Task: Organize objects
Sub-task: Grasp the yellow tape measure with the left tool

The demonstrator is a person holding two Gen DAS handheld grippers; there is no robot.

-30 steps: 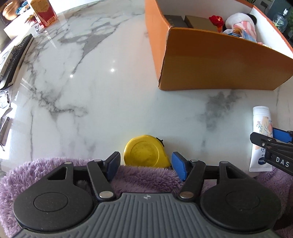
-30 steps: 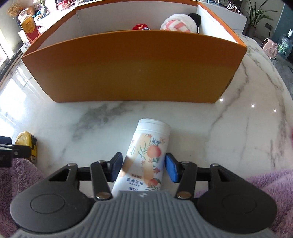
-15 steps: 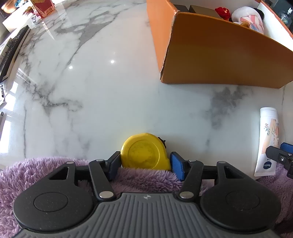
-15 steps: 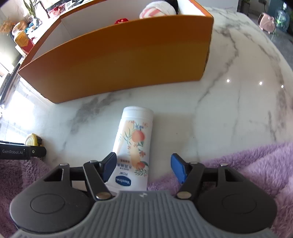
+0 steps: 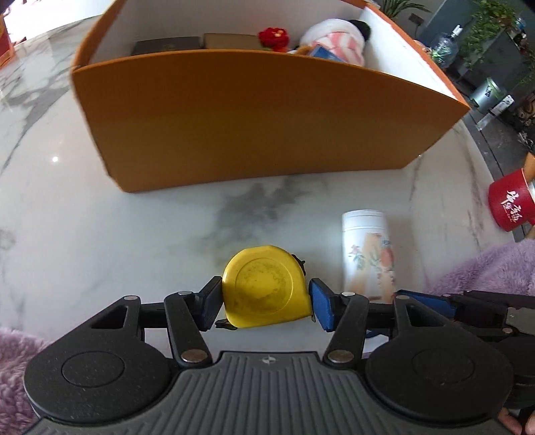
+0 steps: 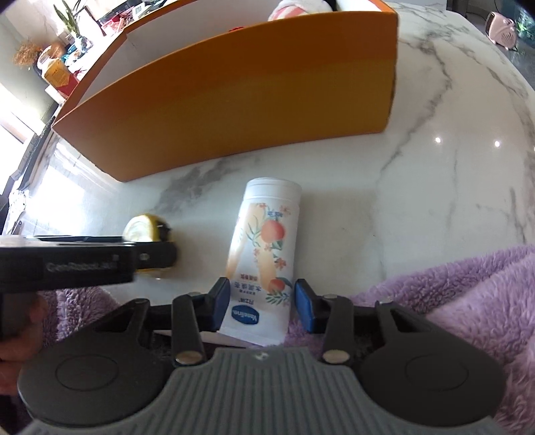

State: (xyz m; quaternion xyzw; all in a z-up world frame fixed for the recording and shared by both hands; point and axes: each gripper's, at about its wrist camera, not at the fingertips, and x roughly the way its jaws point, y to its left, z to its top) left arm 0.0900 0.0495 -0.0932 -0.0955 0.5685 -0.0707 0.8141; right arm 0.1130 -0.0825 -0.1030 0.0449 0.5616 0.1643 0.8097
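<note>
The white marble table [image 5: 100, 234] has grey veining and a glossy finish. Potted plants [image 5: 491, 20] stand beyond it.

Both tongs closed in around their objects on the desk.

The left tongs [image 5: 265, 302] swung toward the lotion tube [image 5: 367, 254], bringing the orange box [image 5: 260, 120] to face them, and narrowed around the yellow tape measure [image 5: 265, 287], now between the pads. The right tongs [image 6: 262, 299], opened wider half a second before, narrowed around the tube's lower end.
</note>
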